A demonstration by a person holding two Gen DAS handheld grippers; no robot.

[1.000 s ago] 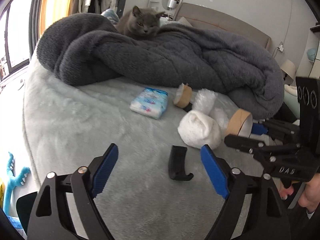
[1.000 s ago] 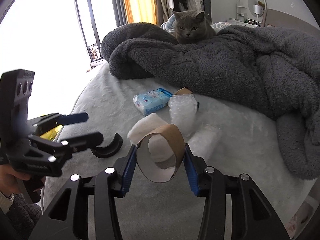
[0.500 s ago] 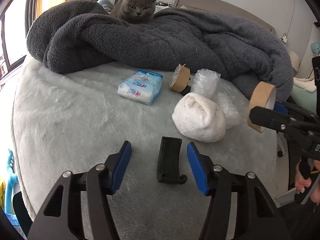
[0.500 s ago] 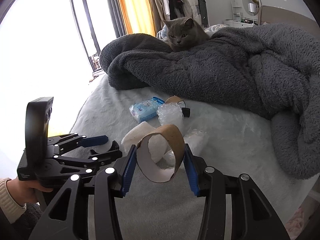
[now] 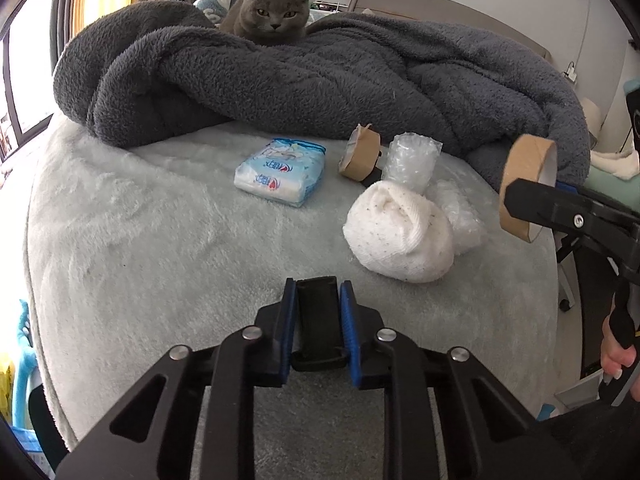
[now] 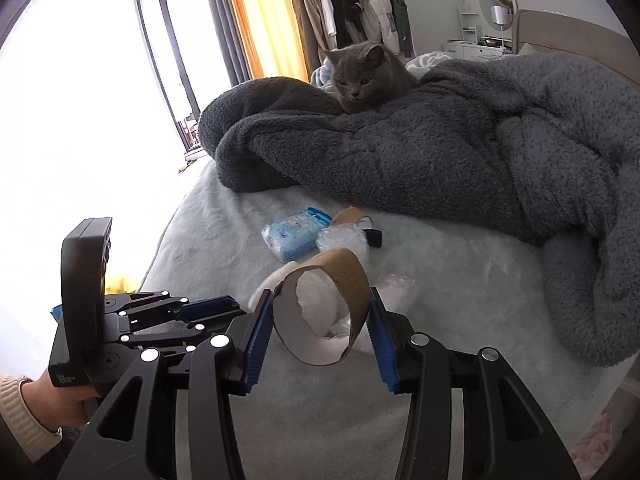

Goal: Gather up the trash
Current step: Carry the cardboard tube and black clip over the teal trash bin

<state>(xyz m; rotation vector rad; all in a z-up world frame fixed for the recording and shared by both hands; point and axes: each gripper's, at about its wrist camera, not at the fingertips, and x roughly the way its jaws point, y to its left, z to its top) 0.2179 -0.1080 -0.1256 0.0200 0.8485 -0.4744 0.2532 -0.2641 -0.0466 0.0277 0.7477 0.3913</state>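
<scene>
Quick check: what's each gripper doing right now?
Left gripper: shut on the black plastic piece.
Right gripper: shut on the cardboard roll.

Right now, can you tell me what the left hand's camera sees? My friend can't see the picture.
The left gripper has its jaws shut on a black plastic piece lying on a pale fuzzy bed cover. Beyond it sit a white sock ball, a tissue pack and a tape roll. A grey cat watches from behind a dark blanket.

cat (image 5: 276, 12) on blanket (image 5: 320, 80) | tissue pack (image 5: 280, 172) left of tape roll (image 5: 360, 156) | both before blanket
</scene>
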